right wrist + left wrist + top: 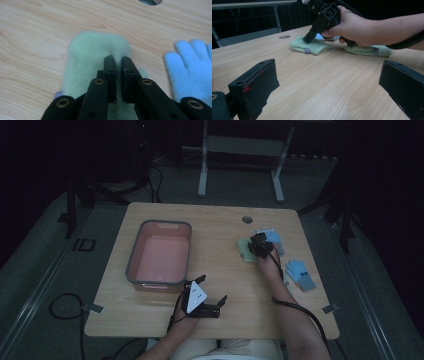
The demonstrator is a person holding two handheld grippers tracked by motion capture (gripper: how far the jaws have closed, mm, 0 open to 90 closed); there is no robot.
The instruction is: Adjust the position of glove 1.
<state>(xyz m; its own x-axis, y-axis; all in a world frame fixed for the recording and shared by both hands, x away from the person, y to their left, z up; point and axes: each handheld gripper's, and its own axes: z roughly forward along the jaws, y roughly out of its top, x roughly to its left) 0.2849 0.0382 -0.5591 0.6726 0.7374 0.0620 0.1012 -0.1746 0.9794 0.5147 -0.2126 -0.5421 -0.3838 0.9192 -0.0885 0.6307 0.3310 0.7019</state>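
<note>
A pale green mitten (87,57) lies flat on the wooden table, right of centre in the high view (244,249). My right gripper (119,60) points down onto it, its jaws shut and pinching a fold of the green fabric near the mitten's right side. From the left gripper view that gripper (308,39) shows pressing into the mitten (312,46), with a second green mitten (368,50) lying under the hand. My left gripper (211,288) rests near the table's front edge, jaws wide open with nothing between them (327,82).
A pink bin with a grey rim (134,255) stands on the left half of the table. One blue glove (192,65) lies just right of the green mitten; another blue glove (299,272) lies nearer the right edge. A cable hole (247,219) sits at the back.
</note>
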